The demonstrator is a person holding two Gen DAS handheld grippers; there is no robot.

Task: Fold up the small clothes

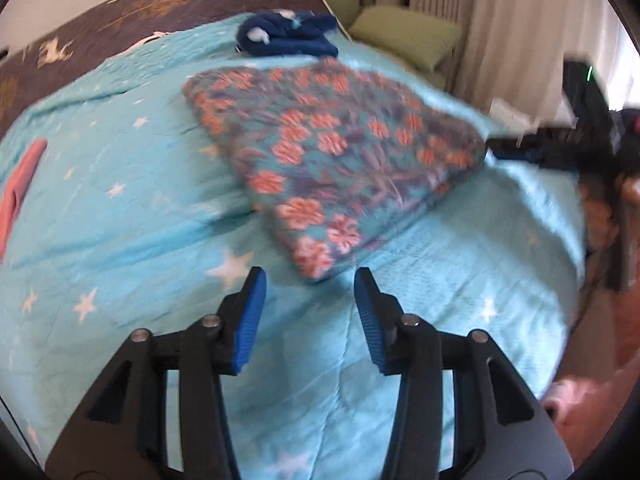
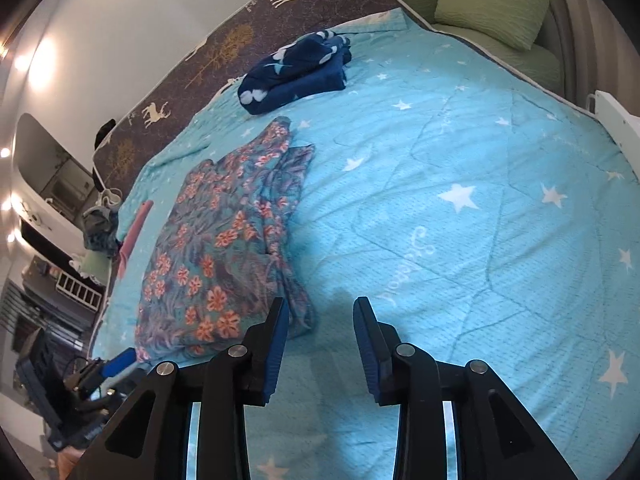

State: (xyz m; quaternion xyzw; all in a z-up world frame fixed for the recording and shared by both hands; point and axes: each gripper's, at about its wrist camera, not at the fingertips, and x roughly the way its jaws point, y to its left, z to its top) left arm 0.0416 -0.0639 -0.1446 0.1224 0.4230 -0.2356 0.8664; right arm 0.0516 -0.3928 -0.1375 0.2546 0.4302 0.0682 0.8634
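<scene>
Both the left gripper (image 1: 308,276) and right gripper (image 2: 320,306) hang released, empty, near the folded floral garment (image 1: 332,160) on the star-print quilt (image 2: 460,200).

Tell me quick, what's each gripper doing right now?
Left gripper: open, holding nothing.
Right gripper: open, holding nothing.

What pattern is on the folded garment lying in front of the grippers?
Orange-pink flowers on a teal and purple ground, on the folded garment; sharpest in the right wrist view.
</scene>
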